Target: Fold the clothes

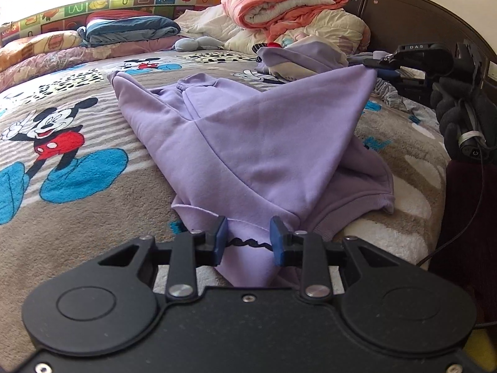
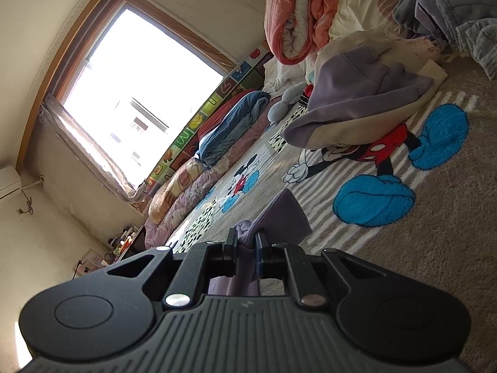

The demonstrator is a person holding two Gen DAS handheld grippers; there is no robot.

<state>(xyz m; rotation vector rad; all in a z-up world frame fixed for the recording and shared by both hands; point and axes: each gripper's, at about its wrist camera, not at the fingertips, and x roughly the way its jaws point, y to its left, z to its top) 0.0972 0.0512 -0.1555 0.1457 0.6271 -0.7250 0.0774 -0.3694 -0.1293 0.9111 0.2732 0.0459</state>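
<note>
Folding this lilac sweatshirt [image 1: 248, 143] goes best if both held points travel together, so the raised cloth lands flat instead of twisting. It lies across the middle of the bed [image 1: 77, 217], on the cartoon-mouse blanket, its near hem reaching the left gripper [image 1: 248, 239] and one corner lifted into a tent at the right.

At the left, the bare blanket gives the widest room; that is where a fold could be laid without meeting anything. The pillows [image 1: 40, 43] and folded blue cloth [image 1: 130, 28] sit well back along the window side.

In the middle, the left gripper's jaws are narrowing, with the hem and a black twisted cord between them; the pads flank the cloth without visibly pressing it. Let them bite the hem fully before any pull, or the edge will slip out.

At the right, the right gripper [image 1: 374, 63] is pressed together, pinching the raised corner, and the cloth hangs taut below it. I would carry that corner low and across. Room is tighter here: the clothes pile [image 1: 295, 59], headboard [image 1: 419, 9] and bed edge are near.
</note>
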